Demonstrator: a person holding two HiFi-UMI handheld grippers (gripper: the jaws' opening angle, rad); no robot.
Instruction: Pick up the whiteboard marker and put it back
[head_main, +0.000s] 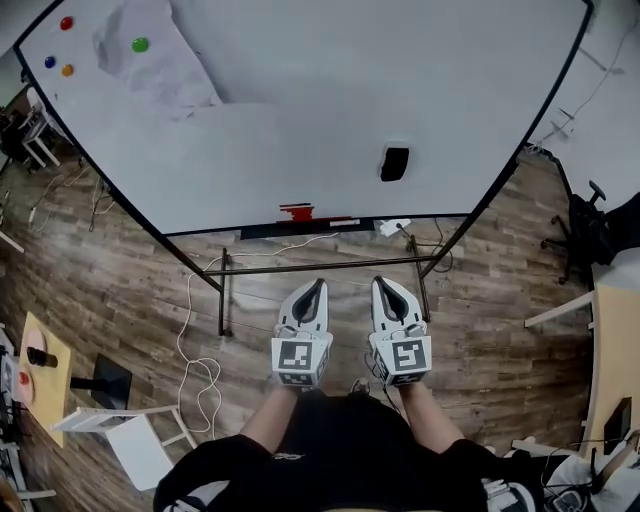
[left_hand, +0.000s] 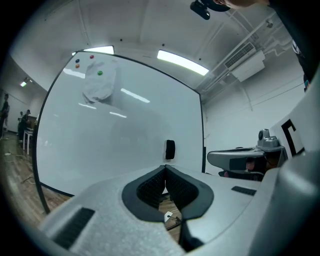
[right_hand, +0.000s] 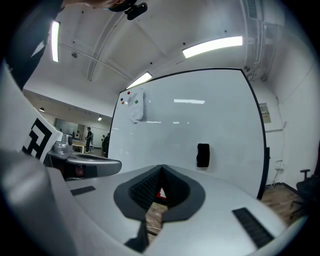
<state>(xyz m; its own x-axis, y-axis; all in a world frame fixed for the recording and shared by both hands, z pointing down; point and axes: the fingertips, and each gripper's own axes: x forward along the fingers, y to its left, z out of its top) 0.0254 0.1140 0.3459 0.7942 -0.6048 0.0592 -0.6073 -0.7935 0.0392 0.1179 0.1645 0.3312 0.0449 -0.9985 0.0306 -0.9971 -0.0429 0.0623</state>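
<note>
Wood-plank floor (head_main: 130, 240) runs beneath a large whiteboard (head_main: 330, 90) on a black metal stand (head_main: 320, 266). A person faces it, holding two grippers level and side by side, well short of the board. Left gripper (head_main: 318, 286) and right gripper (head_main: 381, 284) each have their jaws pressed together with nothing between them.

A wrinkled sheet of paper (head_main: 150, 55) hangs at the board's upper left under a green magnet (head_main: 140, 44), and a black eraser (head_main: 395, 162) clings lower right. The red whiteboard marker (head_main: 296, 211) lies on the tray (head_main: 330, 229) along the board's bottom edge, ahead of the left gripper and apart from both.

A white cable (head_main: 195, 370) loops over the floor left of the stand. Only the stand's crossbar crosses the open floor between grippers and tray.

A yellow table (head_main: 45, 375) at left and an office chair (head_main: 590, 225) at right are cut off by the frame. A white object (head_main: 393, 227) at the tray's right end is too small to identify.
</note>
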